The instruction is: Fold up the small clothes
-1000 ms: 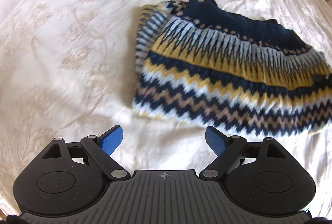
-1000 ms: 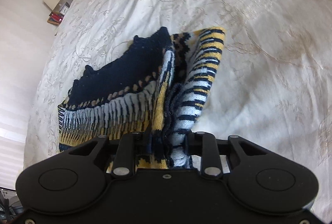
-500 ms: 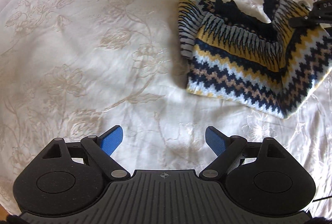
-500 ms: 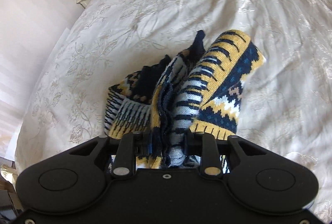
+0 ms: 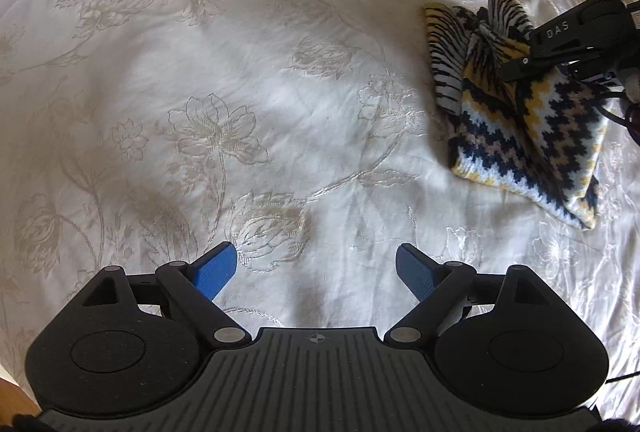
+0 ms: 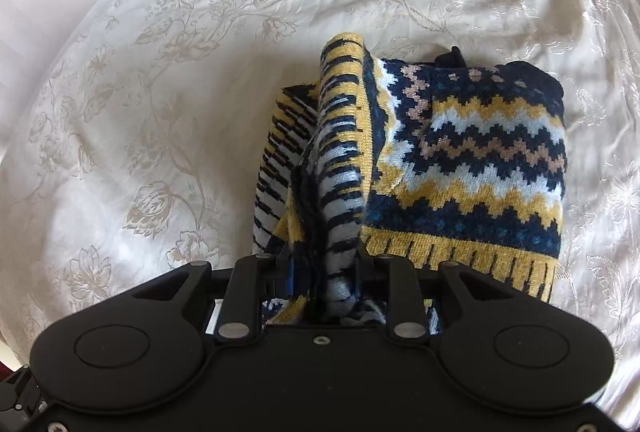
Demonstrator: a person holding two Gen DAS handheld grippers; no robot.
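Right gripper [image 6: 324,264]: jaws drawn close together and clamped on a bunched fold of the knitted sweater [image 6: 472,168]. Several layers of knit are pinched between them: a striped ribbed strip in yellow, white and navy runs straight up out of the grip, with a dark navy edge beside it. The pads themselves are buried in the fabric.

From the grip, the rest of the sweater hangs and spreads to the right of the jaws, zigzag bands in navy, yellow, pale blue and tan, with a yellow ribbed hem nearest the gripper. Its far end rests on the bedspread [image 6: 160,112].

Left gripper [image 5: 316,272]: blue-padded fingers [image 5: 214,268] spread wide apart, nothing between them, touching nothing. Beneath them is bare bedspread, cream with an embroidered flower pattern.

From the left wrist view, the sweater [image 5: 520,136] sits well off to the upper right, partly folded, lower corner lying on the bedspread, upper part gathered up into the black right gripper [image 5: 520,66] entering from the right edge.
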